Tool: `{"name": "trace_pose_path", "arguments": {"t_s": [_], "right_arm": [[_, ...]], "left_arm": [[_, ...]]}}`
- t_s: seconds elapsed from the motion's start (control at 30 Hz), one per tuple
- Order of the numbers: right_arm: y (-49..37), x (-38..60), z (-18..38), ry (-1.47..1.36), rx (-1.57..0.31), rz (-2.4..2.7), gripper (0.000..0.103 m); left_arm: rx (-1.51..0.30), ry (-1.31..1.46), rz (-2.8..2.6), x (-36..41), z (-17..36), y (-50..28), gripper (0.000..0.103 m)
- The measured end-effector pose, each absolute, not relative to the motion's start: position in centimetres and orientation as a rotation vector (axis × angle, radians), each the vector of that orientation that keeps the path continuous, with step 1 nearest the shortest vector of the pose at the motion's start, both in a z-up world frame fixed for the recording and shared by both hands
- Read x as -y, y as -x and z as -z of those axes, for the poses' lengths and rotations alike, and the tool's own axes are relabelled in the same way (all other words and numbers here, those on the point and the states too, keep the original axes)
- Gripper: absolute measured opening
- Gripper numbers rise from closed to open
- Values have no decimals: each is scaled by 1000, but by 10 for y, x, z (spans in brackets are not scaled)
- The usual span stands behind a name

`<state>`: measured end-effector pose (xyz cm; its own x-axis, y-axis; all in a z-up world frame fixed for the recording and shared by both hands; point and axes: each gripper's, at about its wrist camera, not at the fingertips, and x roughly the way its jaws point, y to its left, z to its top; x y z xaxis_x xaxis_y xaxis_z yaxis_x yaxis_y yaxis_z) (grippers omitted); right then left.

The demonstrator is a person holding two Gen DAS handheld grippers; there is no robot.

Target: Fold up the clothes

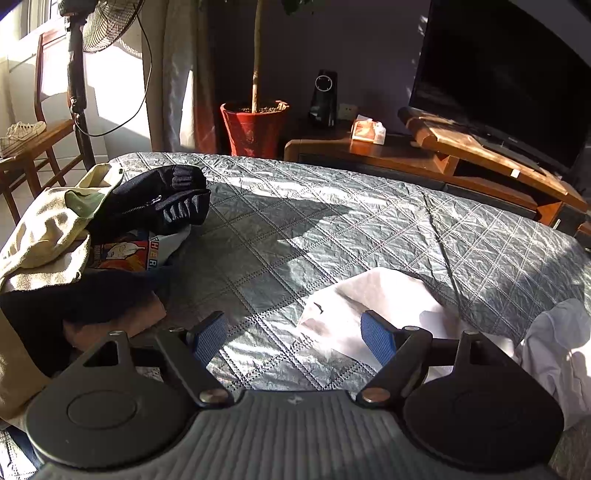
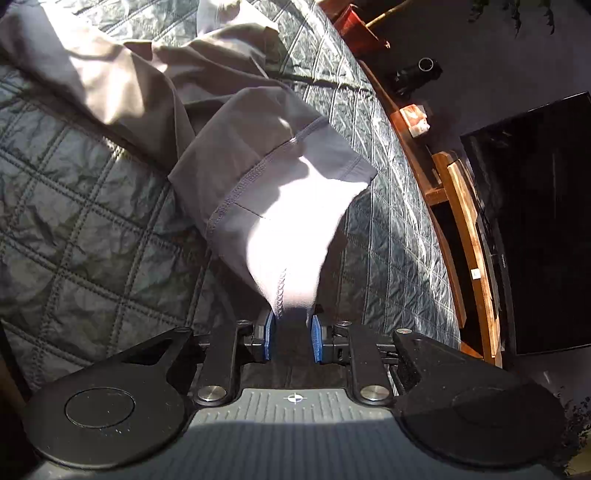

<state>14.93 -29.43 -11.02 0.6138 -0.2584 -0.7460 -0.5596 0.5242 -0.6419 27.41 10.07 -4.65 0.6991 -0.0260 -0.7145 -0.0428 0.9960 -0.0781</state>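
Observation:
A white garment [image 1: 388,295] lies crumpled on the grey quilted bedspread [image 1: 295,206]. My left gripper [image 1: 291,326] hovers open just above the quilt, its right blue pad [image 1: 376,334] at the garment's near edge and nothing between the fingers. In the right wrist view my right gripper [image 2: 292,325] is shut on a stitched edge of the white garment [image 2: 280,206]. That edge is lifted off the bedspread [image 2: 74,206], and the cloth trails away up-left across the quilt.
A pile of clothes [image 1: 110,221] sits at the bed's left side: a dark zipped jacket [image 1: 162,199], a cream garment [image 1: 44,236] and a printed shirt [image 1: 125,254]. Beyond the bed stand a wooden TV stand [image 1: 461,155], a TV [image 1: 498,74], a red plant pot [image 1: 255,125], a fan [image 1: 107,26] and a chair [image 1: 48,136].

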Motion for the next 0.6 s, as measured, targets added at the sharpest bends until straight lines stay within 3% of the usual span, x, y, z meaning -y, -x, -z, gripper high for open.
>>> {"name": "trace_pose_path", "arguments": {"t_s": [0.1,0.13,0.17,0.2,0.23,0.27,0.6], "right_arm": [[-140,281,84,920,-818,-159,32],[-139,269,79,952,-773,-119,62],[-140,259,78,974,-755,-119,86],[-142,252,77,971,-740,-142,85],[-144,247,75,964,-724,-153,71],[-149,240,73,968,-708,-130,67],[-219,197,31,405,-707,-382,69]], "left_arm": [[-798,87,-13,-100,47,-275,77],[-800,85,-14,-99,48,-275,77],[-801,84,-14,-98,48,-276,77],[-803,83,-15,-98,49,-276,77],[-804,80,-14,-97,49,-276,77],[-804,76,-13,-96,50,-276,77],[-810,92,-19,-100,50,-277,78]]}}
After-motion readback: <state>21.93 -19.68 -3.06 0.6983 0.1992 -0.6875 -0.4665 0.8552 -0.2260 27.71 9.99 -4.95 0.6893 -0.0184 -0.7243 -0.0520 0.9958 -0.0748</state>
